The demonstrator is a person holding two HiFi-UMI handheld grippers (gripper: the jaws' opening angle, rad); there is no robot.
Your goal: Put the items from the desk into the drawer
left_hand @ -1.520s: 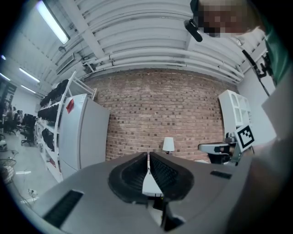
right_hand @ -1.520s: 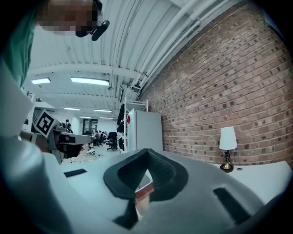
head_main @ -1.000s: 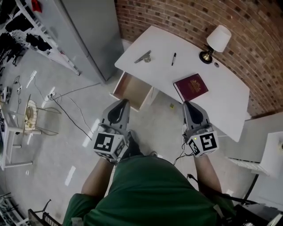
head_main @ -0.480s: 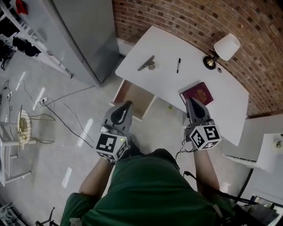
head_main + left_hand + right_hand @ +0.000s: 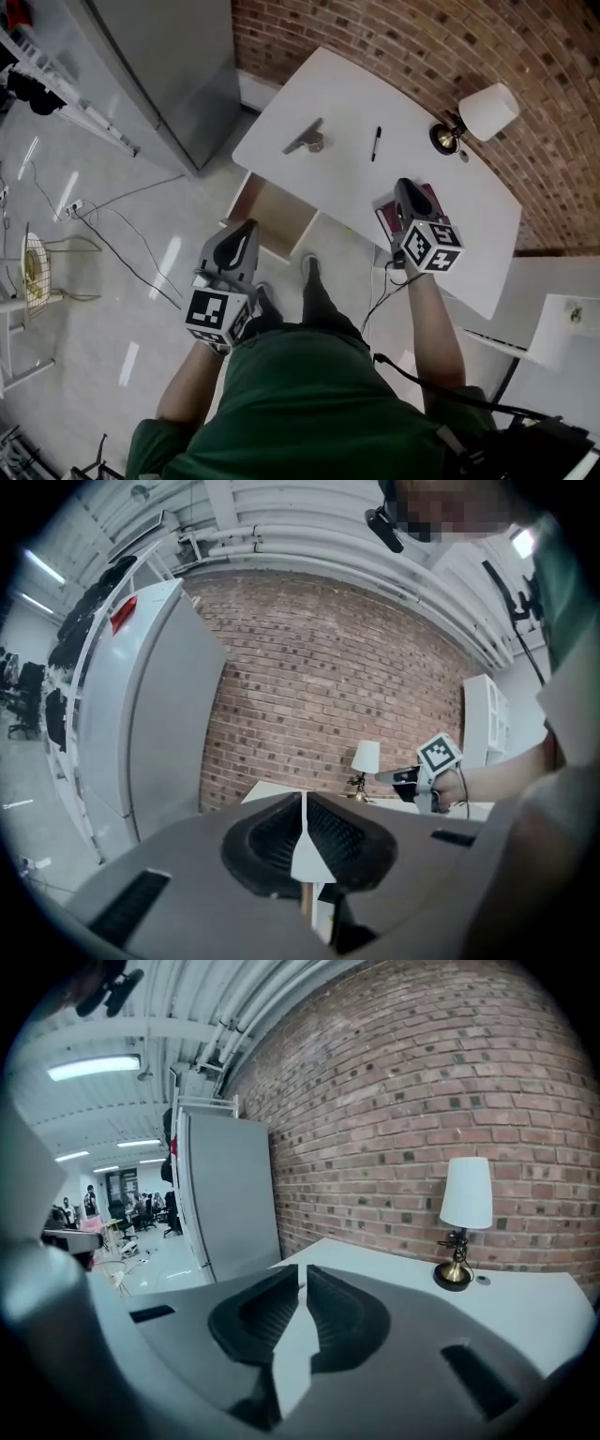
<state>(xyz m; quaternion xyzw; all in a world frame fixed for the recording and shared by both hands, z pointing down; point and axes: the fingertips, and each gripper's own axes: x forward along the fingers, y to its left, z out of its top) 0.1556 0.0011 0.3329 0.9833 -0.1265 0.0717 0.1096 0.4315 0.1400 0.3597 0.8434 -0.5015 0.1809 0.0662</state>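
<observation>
**A:** Your left gripper (image 5: 246, 227), jaws pressed together, is hanging near the open light wooden drawer (image 5: 277, 217). And the right gripper (image 5: 406, 185)?

**B:** It's hovering over the dark red booklet (image 5: 383, 213) on the white desk (image 5: 328, 178). Its jaws have just been opening, with nothing between them. You should be spreading them wider before descending.

Bright, even light from ceiling strips (image 5: 94, 1066) glares on the floor (image 5: 172, 267), and my two gripper views bow and darken at their edges
</observation>
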